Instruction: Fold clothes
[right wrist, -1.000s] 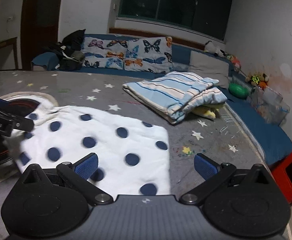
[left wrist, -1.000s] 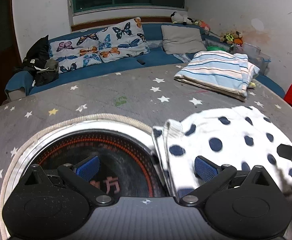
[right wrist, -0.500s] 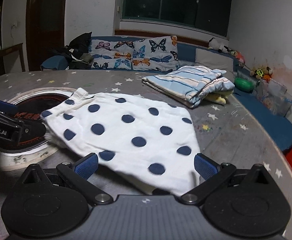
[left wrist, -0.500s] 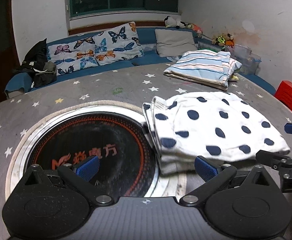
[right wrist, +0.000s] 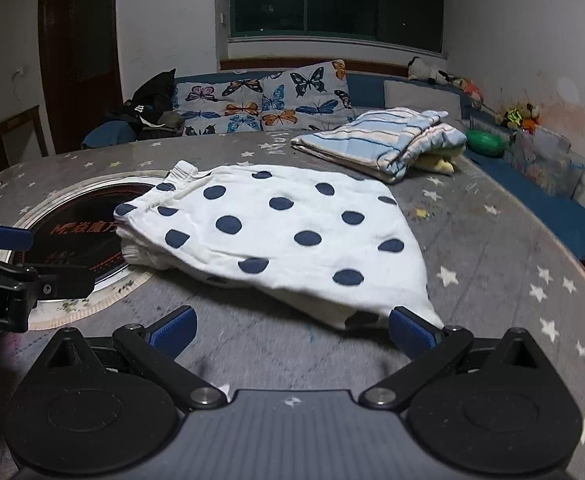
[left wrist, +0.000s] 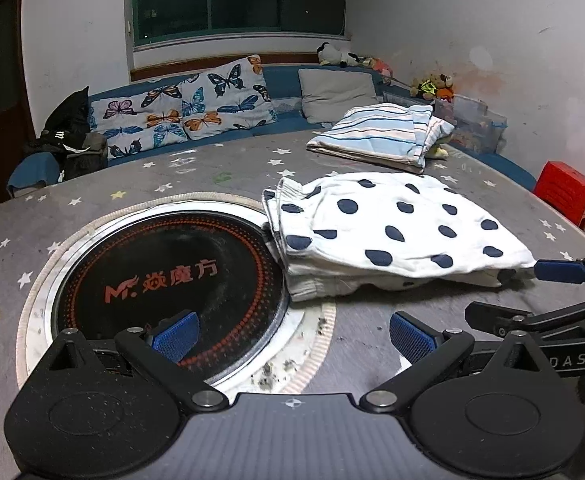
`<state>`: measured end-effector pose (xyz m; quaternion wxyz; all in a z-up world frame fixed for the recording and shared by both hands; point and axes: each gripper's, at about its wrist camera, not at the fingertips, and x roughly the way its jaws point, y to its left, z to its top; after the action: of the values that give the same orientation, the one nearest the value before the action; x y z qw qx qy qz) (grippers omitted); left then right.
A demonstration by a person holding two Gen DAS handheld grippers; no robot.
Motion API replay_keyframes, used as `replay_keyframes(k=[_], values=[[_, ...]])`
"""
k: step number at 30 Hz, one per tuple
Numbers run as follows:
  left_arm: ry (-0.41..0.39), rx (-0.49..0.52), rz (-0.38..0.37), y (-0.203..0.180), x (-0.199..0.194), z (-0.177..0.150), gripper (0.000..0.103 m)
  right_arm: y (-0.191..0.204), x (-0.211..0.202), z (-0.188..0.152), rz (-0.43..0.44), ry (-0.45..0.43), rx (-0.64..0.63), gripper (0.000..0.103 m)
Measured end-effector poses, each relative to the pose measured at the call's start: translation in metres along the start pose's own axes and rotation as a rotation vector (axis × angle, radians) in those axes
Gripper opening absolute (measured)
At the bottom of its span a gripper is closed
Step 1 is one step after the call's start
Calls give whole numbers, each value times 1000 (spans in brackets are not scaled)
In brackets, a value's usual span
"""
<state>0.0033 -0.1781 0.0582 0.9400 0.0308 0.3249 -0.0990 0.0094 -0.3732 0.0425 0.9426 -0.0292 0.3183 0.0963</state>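
Both pairs of my fingers are spread wide and hold nothing. On my left gripper (left wrist: 292, 334) the blue pads sit low over the grey star-printed counter (left wrist: 164, 172), the left pad above the round black cooktop with orange lettering (left wrist: 168, 276) set into it, the right pad above bare cloth just in front of the garment. My right gripper (right wrist: 290, 330) hovers over the counter's near edge, and its right fingertip (right wrist: 410, 330) is at the nearest corner of the white folded garment with navy polka dots (right wrist: 284, 232); I cannot tell whether it touches the fabric.

That garment lies folded flat in several layers on the counter, its stacked edges showing along the left side. Its left edge overlaps the pale ring around the cooktop, and the gathered waistband end points away from me. In my left view, my right gripper reaches in from the right with one blue finger (left wrist: 560, 271) close to the garment's right corner.

Behind the dotted garment, apart from it, rests a folded blue-and-white striped cloth (right wrist: 376, 140) with something yellow tucked under its right end. Past the counter runs a blue sofa (left wrist: 288, 80) with butterfly-print cushions (left wrist: 184, 106), a plain grey cushion (left wrist: 336, 94) and a heap of dark clothing (left wrist: 70, 136) at its left end.
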Motion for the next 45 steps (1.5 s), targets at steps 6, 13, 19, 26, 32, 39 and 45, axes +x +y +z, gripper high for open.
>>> replay_keyframes(k=[6,13,19,26,32,39,45], values=[[-3,3,-10,-6,-9,-11,103,1,-9,-10,-5,3,39,103],[-1,-2,-33,-13,-18,-22,103,3,-20,-19,-14,-3,76,103],[3,8,-37,-17,-22,-32,103,3,-28,-25,-27,-12,97,103],[1,7,-36,-17,-26,-37,103,3,-32,-29,-34,-11,108,103],[3,6,-43,-19,-27,-40,103,5,-32,-31,-34,-13,109,103],[6,7,-48,-21,-26,-41,103,5,-31,-33,-36,-6,114,103],[12,2,-48,-21,-23,-41,103,5,-30,-33,-34,-2,115,103]])
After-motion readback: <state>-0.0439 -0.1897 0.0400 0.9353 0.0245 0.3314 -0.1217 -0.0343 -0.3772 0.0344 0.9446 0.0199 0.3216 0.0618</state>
